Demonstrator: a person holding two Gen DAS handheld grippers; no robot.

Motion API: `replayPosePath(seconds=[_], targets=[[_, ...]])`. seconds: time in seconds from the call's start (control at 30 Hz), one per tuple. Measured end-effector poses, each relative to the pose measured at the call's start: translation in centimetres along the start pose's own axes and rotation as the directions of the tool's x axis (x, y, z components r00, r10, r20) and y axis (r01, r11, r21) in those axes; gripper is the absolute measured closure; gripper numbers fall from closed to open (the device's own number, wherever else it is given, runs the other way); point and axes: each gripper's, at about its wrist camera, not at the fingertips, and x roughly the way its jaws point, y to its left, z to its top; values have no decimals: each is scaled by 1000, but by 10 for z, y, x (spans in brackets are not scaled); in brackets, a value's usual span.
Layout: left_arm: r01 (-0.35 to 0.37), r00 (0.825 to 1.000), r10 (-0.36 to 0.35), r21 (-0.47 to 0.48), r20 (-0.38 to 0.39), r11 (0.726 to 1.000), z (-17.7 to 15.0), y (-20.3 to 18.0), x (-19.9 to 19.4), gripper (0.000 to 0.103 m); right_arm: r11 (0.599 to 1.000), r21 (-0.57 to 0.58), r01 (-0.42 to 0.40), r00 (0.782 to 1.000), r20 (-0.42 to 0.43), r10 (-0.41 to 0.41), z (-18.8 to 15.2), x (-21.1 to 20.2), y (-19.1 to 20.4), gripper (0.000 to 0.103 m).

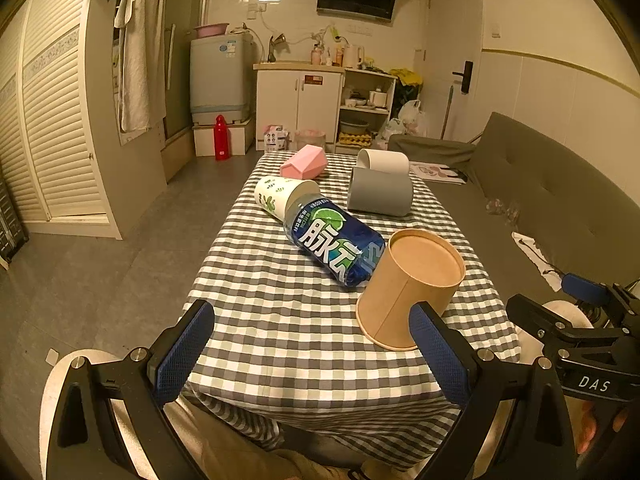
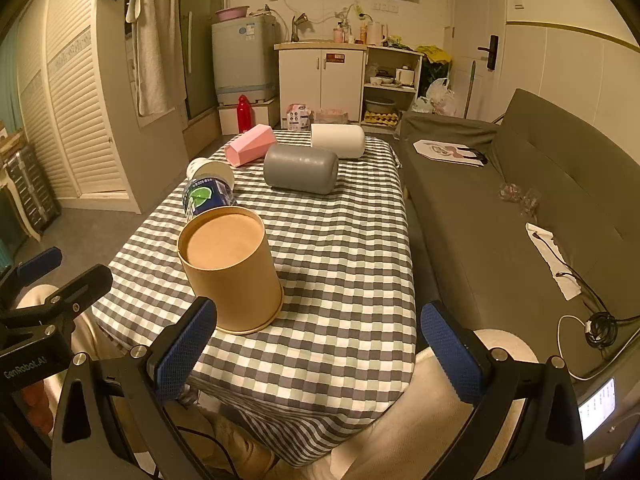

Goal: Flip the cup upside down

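Brown paper cup (image 2: 232,268) stands rim-down, base up, near worktop (image 2: 344,264) front edge: flip looks done. Left tongs (image 1: 312,344) and right tongs (image 2: 316,344) gape, empty.

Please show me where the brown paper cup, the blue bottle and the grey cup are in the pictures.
brown paper cup (image 2: 236,280): right wrist view, on its side wall.
blue bottle (image 1: 336,246): left wrist view, on its printed label.
grey cup (image 2: 300,168): right wrist view, on its side wall, as it lies.

Both wrist cameras look forward from the bench's (image 1: 280,320) near end toward the kitchen wall. The left view sits left of the right; both share the brown cup (image 1: 408,288) (image 2: 232,268)
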Motion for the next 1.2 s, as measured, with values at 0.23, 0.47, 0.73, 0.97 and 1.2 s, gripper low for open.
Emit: replayPosePath(seconds=[0.23, 0.47, 0.73, 0.97, 1.2], targets=[[-2, 1000, 2, -2, -3, 1000, -1, -1, 0, 2, 1000, -2, 1, 1000, -2, -1, 0, 0, 0, 0], [-2, 1000, 2, -4, -4, 1000, 0, -2, -1, 2, 1000, -3, 0, 1000, -4, 0, 0, 1, 1, 0], [-2, 1000, 2, -4, -4, 1000, 0, -2, -1, 2, 1000, -12, 2, 1000, -8, -2, -1, 3, 2, 0], [-1, 1000, 1, -5, -4, 1000, 0, -1, -1, 2, 1000, -11, 2, 1000, -9, -2, 0, 3, 2, 0], [-1, 1000, 1, -5, -4, 1000, 0, -1, -2, 2, 1000, -15, 2, 1000, -9, -2, -1, 3, 3, 0]])
